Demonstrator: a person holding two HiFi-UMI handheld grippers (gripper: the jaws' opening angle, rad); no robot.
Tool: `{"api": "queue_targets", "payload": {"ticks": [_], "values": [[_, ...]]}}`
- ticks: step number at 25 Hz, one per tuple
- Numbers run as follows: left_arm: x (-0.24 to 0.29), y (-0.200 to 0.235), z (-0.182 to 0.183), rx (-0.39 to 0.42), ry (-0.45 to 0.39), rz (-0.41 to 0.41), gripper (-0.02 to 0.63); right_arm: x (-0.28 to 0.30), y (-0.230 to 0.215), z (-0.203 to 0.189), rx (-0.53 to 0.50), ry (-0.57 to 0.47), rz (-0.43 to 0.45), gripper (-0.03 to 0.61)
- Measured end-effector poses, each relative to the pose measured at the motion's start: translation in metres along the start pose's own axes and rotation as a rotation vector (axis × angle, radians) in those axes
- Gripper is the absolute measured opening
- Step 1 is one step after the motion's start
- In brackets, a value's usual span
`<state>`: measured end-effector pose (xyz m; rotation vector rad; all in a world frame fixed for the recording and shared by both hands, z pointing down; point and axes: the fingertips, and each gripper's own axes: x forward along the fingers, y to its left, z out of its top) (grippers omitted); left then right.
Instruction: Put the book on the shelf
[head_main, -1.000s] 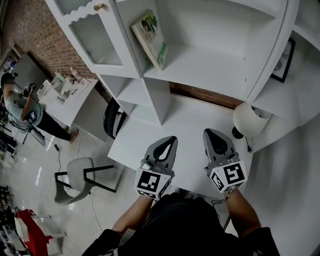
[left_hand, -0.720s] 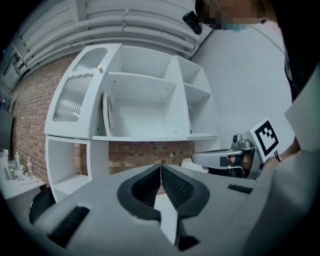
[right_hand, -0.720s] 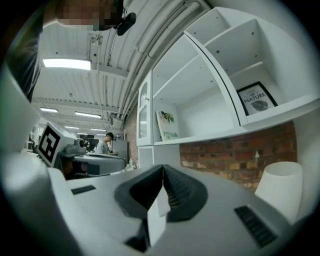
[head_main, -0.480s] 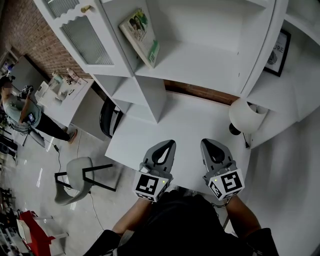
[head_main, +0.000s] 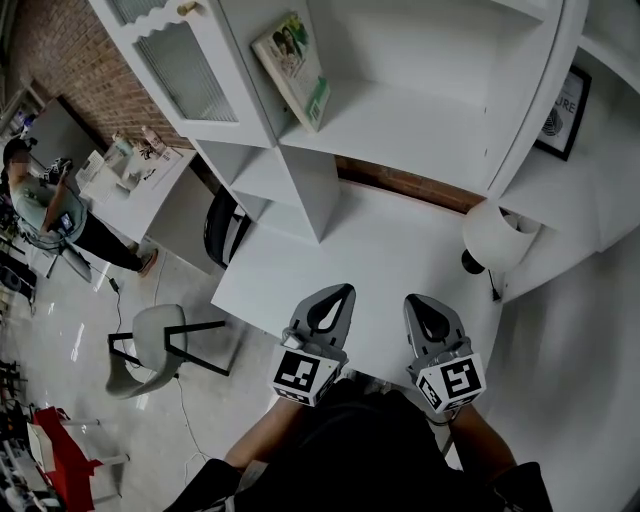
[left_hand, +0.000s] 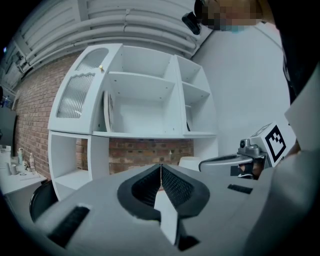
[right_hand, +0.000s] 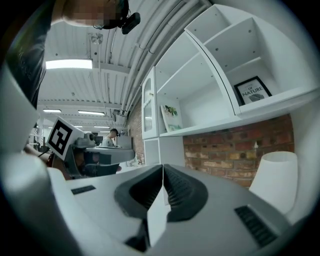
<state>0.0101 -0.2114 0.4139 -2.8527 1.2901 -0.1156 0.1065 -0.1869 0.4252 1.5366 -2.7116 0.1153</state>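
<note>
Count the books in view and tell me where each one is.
1. The book leans against the left wall of the wide open compartment in the white shelf unit. Compartments cut off at the picture's edge might hide more.

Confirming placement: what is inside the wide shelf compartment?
One book leans against its left wall; the rest of the shelf is bare. Anything behind the book is covered.

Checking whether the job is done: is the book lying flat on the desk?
No, the book stands tilted on the white shelf, leaning against its left wall, above the desk.
</note>
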Motion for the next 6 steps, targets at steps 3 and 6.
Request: {"api": "queue_targets", "payload": {"ticks": [3, 6], "values": [[-0.0025, -0.0039, -0.002, -0.002, 0.003, 0.006, 0.017, -0.0046, 0.0041, -0.0059, -0.013, 0.015, 0.013, 0.029], [-0.0069, -0.0055, -0.0036, 0.007, 0.002, 0.033, 0.017, -0.0094, 0.0076, -0.0096, -0.022, 0.022, 0.024, 0.031]]}}
